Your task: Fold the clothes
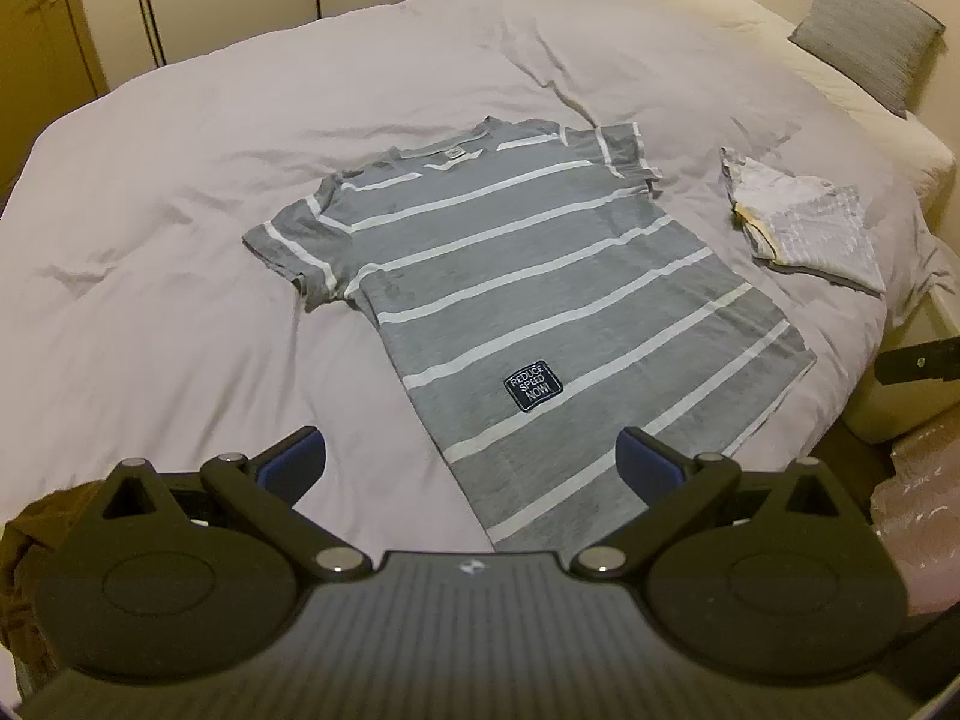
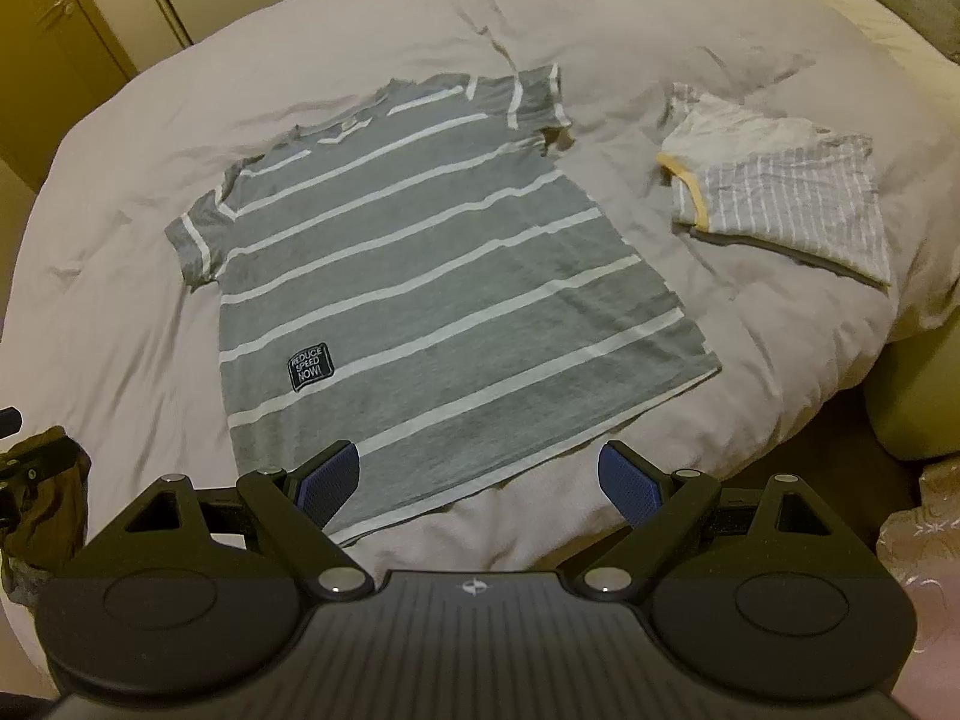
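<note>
Left wrist view: the left gripper (image 1: 471,462) hangs over the near edge of the bed (image 1: 180,192) with its jaws spread wide apart and nothing between them; its blue pads (image 1: 645,468) sit above the hem of a grey T-shirt (image 1: 510,300) without touching it. That shirt lies flat and face up on the pale duvet, white stripes running across it, both short sleeves spread out, collar toward the far side, and a dark patch (image 1: 533,386) reading "REDUCE SPEED NOW!" near the hem. Just beside it to the right, apart from it, rests a folded garment (image 1: 804,222) with thin stripes and yellow trim. A grey cushion (image 1: 870,54) leans at the far right corner, and cupboard doors (image 1: 72,18) stand behind the bed.

From the right wrist, the right gripper (image 2: 480,483) likewise holds its jaws wide apart and empty, one pad (image 2: 333,483) over the shirt's lower hem, the other over bare duvet. A brown cloth (image 2: 42,510) shows at the left edge.
</note>
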Demonstrator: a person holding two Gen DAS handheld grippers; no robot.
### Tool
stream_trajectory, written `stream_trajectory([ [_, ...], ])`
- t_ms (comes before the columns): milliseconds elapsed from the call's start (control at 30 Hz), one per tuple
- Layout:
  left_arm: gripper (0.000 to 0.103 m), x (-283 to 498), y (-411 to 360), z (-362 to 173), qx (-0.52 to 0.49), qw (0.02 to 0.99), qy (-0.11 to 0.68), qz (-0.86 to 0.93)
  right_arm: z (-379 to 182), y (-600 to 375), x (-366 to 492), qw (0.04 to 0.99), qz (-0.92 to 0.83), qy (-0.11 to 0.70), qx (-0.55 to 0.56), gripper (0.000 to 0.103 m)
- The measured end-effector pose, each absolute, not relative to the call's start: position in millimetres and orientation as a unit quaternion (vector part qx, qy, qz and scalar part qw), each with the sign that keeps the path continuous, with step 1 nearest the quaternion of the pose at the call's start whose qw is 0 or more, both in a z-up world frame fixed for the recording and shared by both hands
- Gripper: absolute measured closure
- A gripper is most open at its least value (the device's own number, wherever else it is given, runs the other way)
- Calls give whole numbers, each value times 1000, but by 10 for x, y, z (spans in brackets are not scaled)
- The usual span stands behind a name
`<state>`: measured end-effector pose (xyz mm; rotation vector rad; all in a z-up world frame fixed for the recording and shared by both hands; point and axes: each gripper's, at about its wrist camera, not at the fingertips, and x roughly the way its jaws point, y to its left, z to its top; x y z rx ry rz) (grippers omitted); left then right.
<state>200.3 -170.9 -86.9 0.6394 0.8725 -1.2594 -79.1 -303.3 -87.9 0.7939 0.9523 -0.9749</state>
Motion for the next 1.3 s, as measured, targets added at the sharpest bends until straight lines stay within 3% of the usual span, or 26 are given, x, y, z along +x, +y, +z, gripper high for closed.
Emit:
stream_trajectory([
  [500, 2, 1903, -1527, -893, 270, 721, 406, -492, -1112, -3180, -528, 743, -354, 467, 324, 14],
  [800, 2, 2618, -1561, -946, 279, 751, 375, -467, -1106, -3106, 177, 799, -289, 468, 243, 15],
  [1100, 2, 3689, -2276, -1256, 351, 716, 279, -534, -1083, -3080, 1267, 846, -246, 451, 144, 27],
  [1300, 8, 4219, -2936, -1857, 450, 649, 178, -587, -1398, -3200, 2058, 843, -240, 471, 98, 45],
])
